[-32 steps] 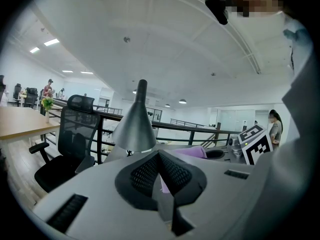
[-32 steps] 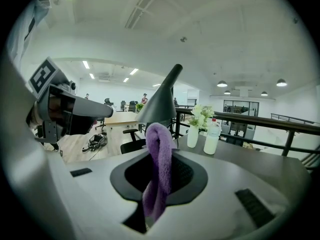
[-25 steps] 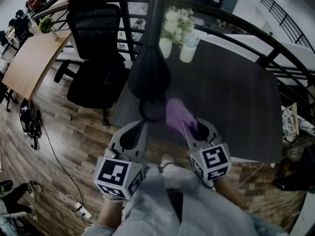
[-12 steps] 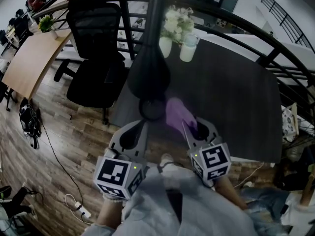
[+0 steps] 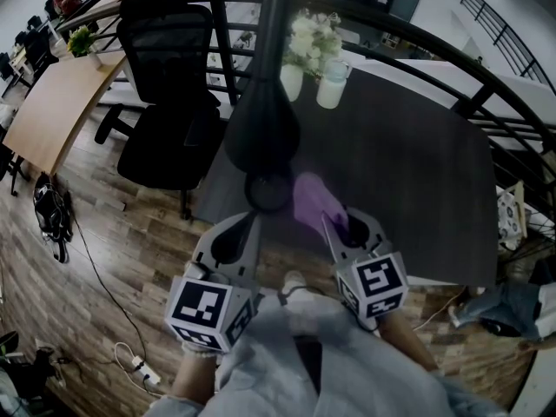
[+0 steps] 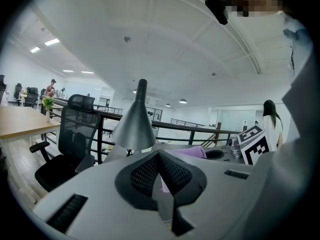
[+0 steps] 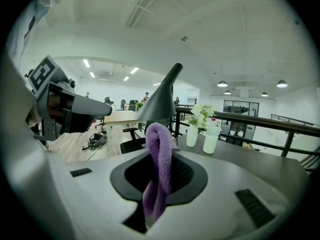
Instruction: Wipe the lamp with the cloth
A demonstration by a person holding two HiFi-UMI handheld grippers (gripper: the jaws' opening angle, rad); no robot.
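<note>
Purple cloth (image 7: pixel 158 184) hangs clamped between right gripper (image 7: pixel 160 134) jaws.

Dim head view, bright ceiling-lit gripper views, fisheye edges, black vignette corners

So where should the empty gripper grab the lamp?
Probably the thin neck atop the lamp, coming from the near left side with the left gripper opened. The neck is narrow and upright; the cone shade flares too wide and slopes. The right gripper holds the cloth.
</note>
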